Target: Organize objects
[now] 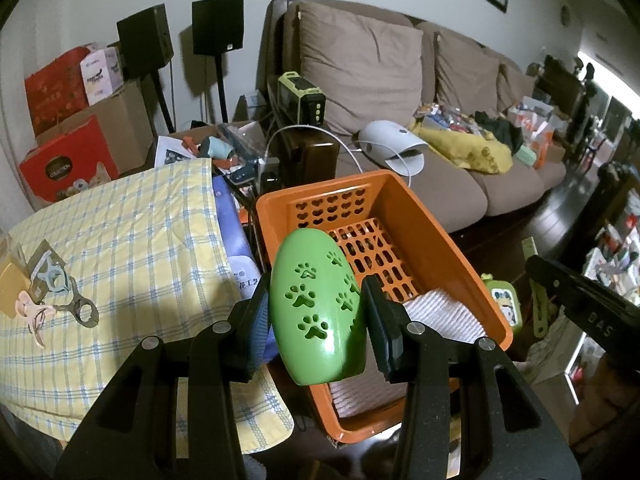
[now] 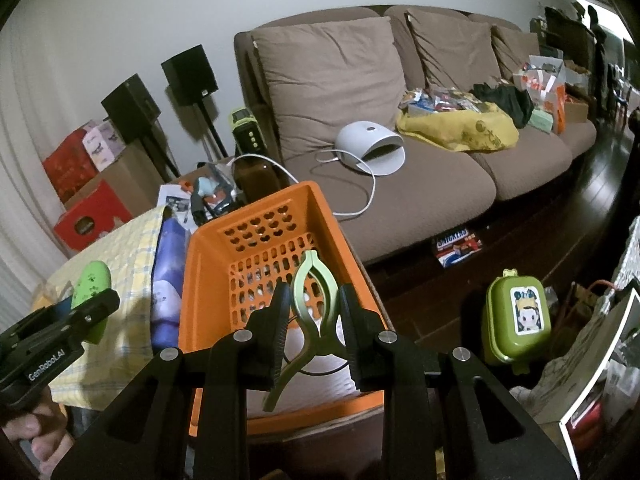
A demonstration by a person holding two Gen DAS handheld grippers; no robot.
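Left wrist view shows the left tool pinching a green oval case with paw-print cutouts, one pad on each long side, so the case stands roughly upright between the fingers. It hangs over the near left corner of the orange basket, which looks like the reason for the hold: a side grip lets the case go into the basket without the fingers fouling the rim. A white ribbed cloth already lies on the basket floor, and the far half of the slotted bottom is bare, so there is room.

Right wrist view has the right tool pressed onto a pale green clip, gripped at its narrow waist with the looped jaws pointing away over the basket and the two handles splaying back towards the camera. Holding it at the waist probably keeps it from springing open. It too is above the basket interior, near the front.

Both things are therefore carried, not yet set down; my reading is that each is about to go in, and releasing one at a time would avoid the tools crowding each other.

Beside the basket, the yellow checked cloth covers the worktop and carries a few small things still outside, among them a bottle opener. A green lunch box with a cartoon sticker sits on the dark floor to the right, well apart from the basket
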